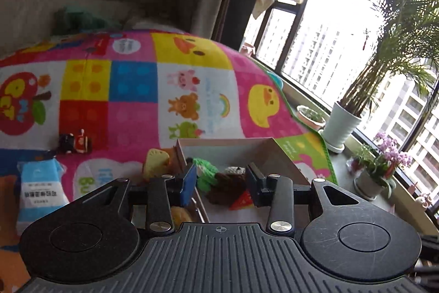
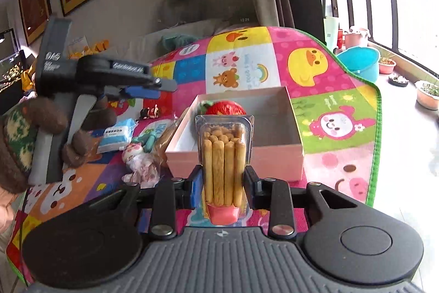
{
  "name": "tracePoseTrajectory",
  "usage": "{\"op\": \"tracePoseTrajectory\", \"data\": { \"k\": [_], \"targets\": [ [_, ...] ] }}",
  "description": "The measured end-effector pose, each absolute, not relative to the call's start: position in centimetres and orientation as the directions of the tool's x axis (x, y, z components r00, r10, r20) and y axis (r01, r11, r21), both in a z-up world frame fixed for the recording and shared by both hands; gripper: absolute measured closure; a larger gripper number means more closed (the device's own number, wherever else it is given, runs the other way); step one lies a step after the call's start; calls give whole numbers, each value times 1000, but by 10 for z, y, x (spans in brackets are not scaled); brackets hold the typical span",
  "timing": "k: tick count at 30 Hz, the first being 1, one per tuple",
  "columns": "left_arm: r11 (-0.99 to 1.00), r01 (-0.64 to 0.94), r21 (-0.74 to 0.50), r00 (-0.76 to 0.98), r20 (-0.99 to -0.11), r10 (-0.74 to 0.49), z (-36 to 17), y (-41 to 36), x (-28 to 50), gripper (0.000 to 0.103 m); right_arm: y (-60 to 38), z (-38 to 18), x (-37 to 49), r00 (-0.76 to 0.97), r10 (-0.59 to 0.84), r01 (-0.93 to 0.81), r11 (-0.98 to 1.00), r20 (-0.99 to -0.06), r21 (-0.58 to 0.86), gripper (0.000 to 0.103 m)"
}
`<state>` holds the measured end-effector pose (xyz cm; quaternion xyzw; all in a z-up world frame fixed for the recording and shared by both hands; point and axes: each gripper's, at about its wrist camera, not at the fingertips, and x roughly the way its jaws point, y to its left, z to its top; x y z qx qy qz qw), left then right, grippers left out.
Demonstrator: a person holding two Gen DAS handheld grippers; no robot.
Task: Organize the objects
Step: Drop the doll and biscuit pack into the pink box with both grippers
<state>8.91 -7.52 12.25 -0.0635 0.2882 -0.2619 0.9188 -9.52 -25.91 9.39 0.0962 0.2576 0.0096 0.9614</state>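
A clear plastic pack of biscuit sticks (image 2: 223,153) is held between the two fingers of the right gripper (image 2: 222,183). The pack is squeezed at its lower half, just above the pink dip cup at its bottom end. Its top points away from the gripper, toward the pink box (image 2: 274,153), which sits just ahead on the bright play mat (image 2: 329,111). A red strawberry toy (image 2: 226,107) can already be seen inside the box, at the far side.

The pack looks light. Its thin plastic shell is likely smooth and a bit slippery, and it may bend if pressed hard. The sticks inside could snap, so a soft squeeze on the two long sides is judged best, as it is held now.

The left gripper (image 1: 221,183) is wide open, with nothing between its fingers. It hangs over the near end of the box. Right under it, soft knitted toys (image 1: 216,177) in green and brown lie in the box. They look squashy and light.

A blue tissue pack (image 2: 116,135) and a small doll (image 2: 140,161) lie on the mat, to the left of the right gripper.
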Motion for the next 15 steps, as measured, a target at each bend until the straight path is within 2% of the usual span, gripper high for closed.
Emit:
{"op": "tracePoseTrajectory", "data": {
  "k": [3, 6, 11, 13, 15],
  "targets": [
    [873, 437, -218, 732, -477, -486, 119, -49, 61, 60, -272, 111, -63, 873, 31, 69, 980, -488, 185, 72],
    [882, 436, -181, 733, -497, -464, 98, -19, 30, 60, -285, 123, -29, 864, -14, 112, 980, -503, 166, 72],
    [892, 406, -201, 693, -568, -443, 60, 17, 2, 60, -296, 123, 31, 772, -26, 152, 978, -636, 145, 72],
    [889, 386, -245, 674, -583, -454, 50, 25, 3, 60, -295, 113, 59, 739, -23, 160, 977, -673, 142, 72],
    [898, 350, -267, 665, -604, -439, 41, 28, 8, 60, -292, 102, 80, 730, -89, 215, 971, -678, 104, 60]
  ]
}}
